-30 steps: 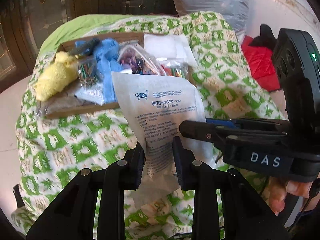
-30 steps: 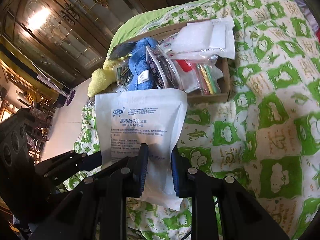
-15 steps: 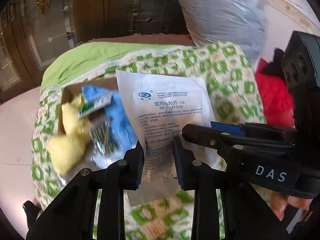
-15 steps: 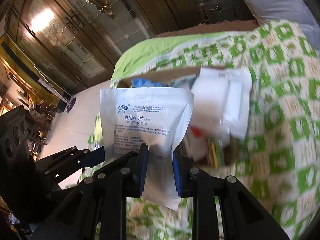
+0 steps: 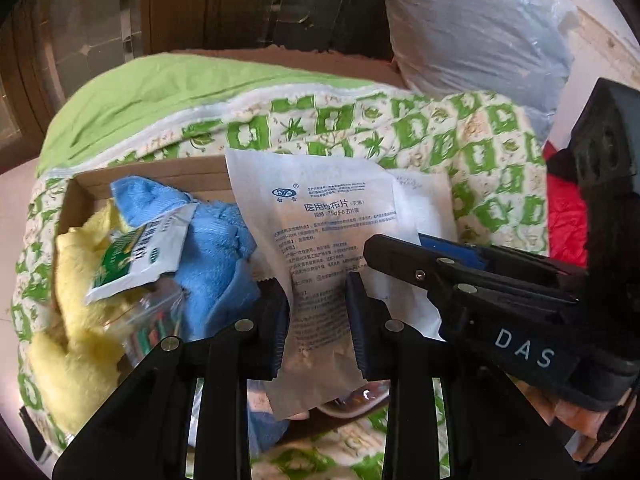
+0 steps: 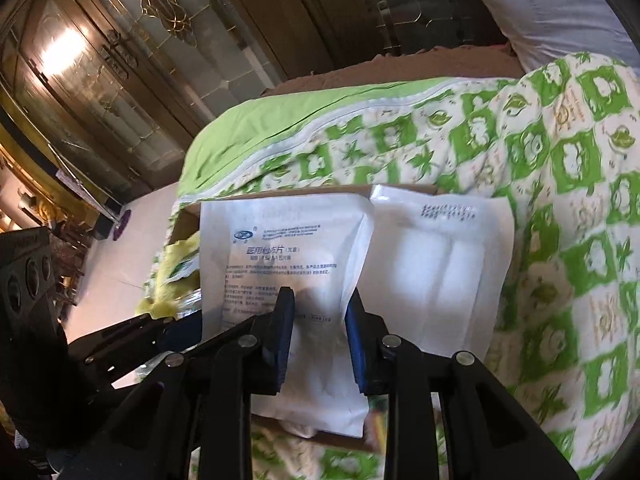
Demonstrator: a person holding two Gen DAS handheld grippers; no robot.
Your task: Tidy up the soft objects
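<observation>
Both hand-held grippers pinch a flat, crinkled white gauze packet.

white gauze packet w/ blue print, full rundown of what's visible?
The gauze packet is a flat white paper-like pouch with a blue logo and Chinese text, crinkled at its lower edge. It is held upright above the cardboard box, with the left gripper and right gripper both shut on its lower part.

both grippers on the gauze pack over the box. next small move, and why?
Probably lower the pack a little further into the box, then release. Left gripper and right gripper both clamp its lower half, and it hangs over the box contents beside the second white pack.
</observation>
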